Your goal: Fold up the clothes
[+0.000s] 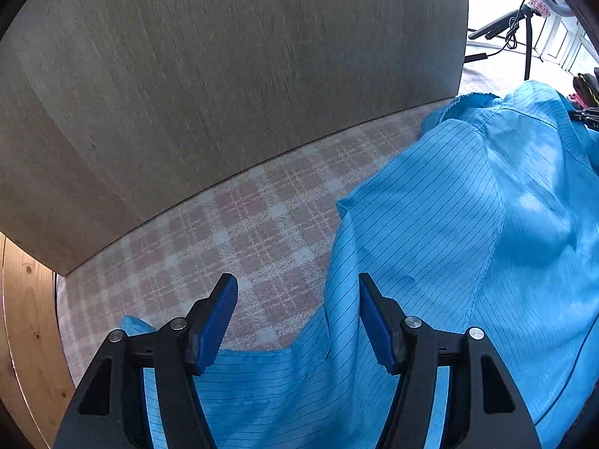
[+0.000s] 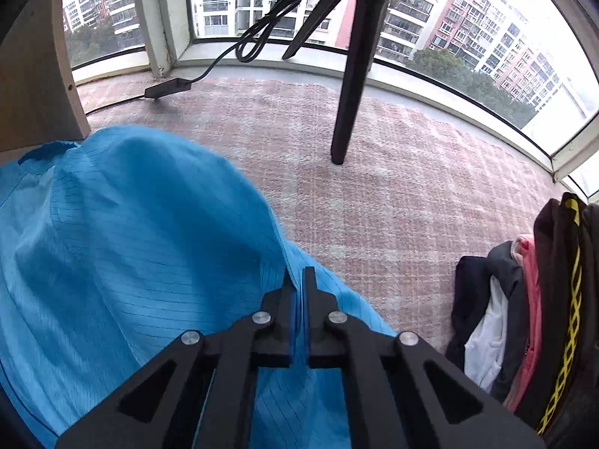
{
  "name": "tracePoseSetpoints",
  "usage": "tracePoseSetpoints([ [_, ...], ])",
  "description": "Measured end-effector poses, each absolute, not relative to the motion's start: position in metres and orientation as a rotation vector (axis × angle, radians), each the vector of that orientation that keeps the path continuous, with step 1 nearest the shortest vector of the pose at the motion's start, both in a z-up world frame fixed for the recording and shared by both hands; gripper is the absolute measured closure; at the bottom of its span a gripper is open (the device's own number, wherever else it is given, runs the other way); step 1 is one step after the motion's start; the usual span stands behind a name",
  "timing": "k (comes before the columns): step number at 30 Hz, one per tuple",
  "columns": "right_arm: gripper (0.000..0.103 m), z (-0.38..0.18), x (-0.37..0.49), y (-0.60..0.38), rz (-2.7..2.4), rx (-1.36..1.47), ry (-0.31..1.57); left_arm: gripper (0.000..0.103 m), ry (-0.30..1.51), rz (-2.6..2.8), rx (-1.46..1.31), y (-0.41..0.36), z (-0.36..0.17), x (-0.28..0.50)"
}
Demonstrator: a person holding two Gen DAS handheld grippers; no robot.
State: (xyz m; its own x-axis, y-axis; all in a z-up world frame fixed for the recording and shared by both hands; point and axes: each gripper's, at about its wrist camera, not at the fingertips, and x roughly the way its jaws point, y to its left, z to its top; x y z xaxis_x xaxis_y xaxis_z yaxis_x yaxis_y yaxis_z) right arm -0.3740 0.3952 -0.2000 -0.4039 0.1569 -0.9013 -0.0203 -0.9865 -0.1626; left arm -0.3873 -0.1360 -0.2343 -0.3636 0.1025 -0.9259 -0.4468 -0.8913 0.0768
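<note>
Lying across the pink-and-white checked rug point(image 1: 239, 232), the blue pinstriped garment point(image 1: 449, 232) was rumpled into a raised mound, its fine dark lines running across the cloth and a stitched seam curving down one panel. My right gripper point(image 2: 298, 280) was clamped on a ridge of this fabric: the two black fingers point(image 2: 310, 284) stood almost together, with a thin fold of blue cloth pinched up between the blue pads. My left gripper point(image 1: 297, 321) hovered over the garment's near edge with its jaws spread wide; the blue pads point(image 1: 215, 321) pressed on nothing, one finger lying over bare rug and the other over the cloth, so nothing was held there. In the left wrist view the garment ran from the lower middle to the right edge, bordered on the upper left by a grey wood-grain panel point(image 1: 224, 75) rising from the rug. In the right wrist view a black tripod leg point(image 2: 350, 86) stood on the rug beyond the mound, with a black cable and adapter point(image 2: 168, 88) near the curved window point(image 2: 449, 37). A pile of dark, white and pink clothes point(image 2: 498, 318) lay well apart at the right
</note>
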Motion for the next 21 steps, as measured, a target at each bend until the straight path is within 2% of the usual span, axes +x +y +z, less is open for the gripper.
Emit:
tracePoseSetpoints([
  [3,0.101,-0.182,-0.374,0.404,2.552,-1.541,-0.176,0.040,0.436,2.272,-1.532,-0.133,-0.234,-0.388],
  [7,0.100,-0.175,-0.372,0.396,2.563,-1.522,-0.267,0.039,0.555,2.274,-1.492,-0.127,-0.231,-0.384],
  [8,0.092,-0.176,-0.369,0.394,2.551,-1.513,-0.305,0.038,0.537,2.273,-1.485,-0.130,-0.230,-0.384],
  [11,0.033,-0.195,-0.364,0.399,2.537,-1.631,-0.276,0.038,0.479,2.249,-1.541,-0.137,-0.237,-0.389],
  [12,0.033,-0.202,-0.362,0.400,2.531,-1.669,-0.267,0.040,0.469,2.237,-1.556,-0.138,-0.240,-0.389],
  [13,0.034,-0.208,-0.361,0.398,2.524,-1.670,-0.294,0.053,0.461,2.224,-1.562,-0.136,-0.243,-0.388],
  [14,0.051,-0.214,-0.360,0.396,2.522,-1.685,-0.310,0.066,0.456,2.216,-1.571,-0.136,-0.244,-0.388],
  [15,0.102,-0.220,-0.360,0.394,2.509,-1.694,-0.335,0.066,0.453,2.224,-1.576,-0.137,-0.242,-0.387],
  [16,0.099,-0.224,-0.361,0.394,2.444,-1.671,-0.399,0.066,0.448,2.242,-1.567,-0.142,-0.236,-0.385],
  [19,0.100,-0.219,-0.364,0.405,2.258,-1.530,-0.551,0.053,0.433,2.359,-1.532,-0.173,-0.205,-0.374],
  [21,0.099,-0.200,-0.362,0.414,2.313,-1.525,-0.419,0.050,0.405,2.425,-1.523,-0.203,-0.183,-0.358],
])
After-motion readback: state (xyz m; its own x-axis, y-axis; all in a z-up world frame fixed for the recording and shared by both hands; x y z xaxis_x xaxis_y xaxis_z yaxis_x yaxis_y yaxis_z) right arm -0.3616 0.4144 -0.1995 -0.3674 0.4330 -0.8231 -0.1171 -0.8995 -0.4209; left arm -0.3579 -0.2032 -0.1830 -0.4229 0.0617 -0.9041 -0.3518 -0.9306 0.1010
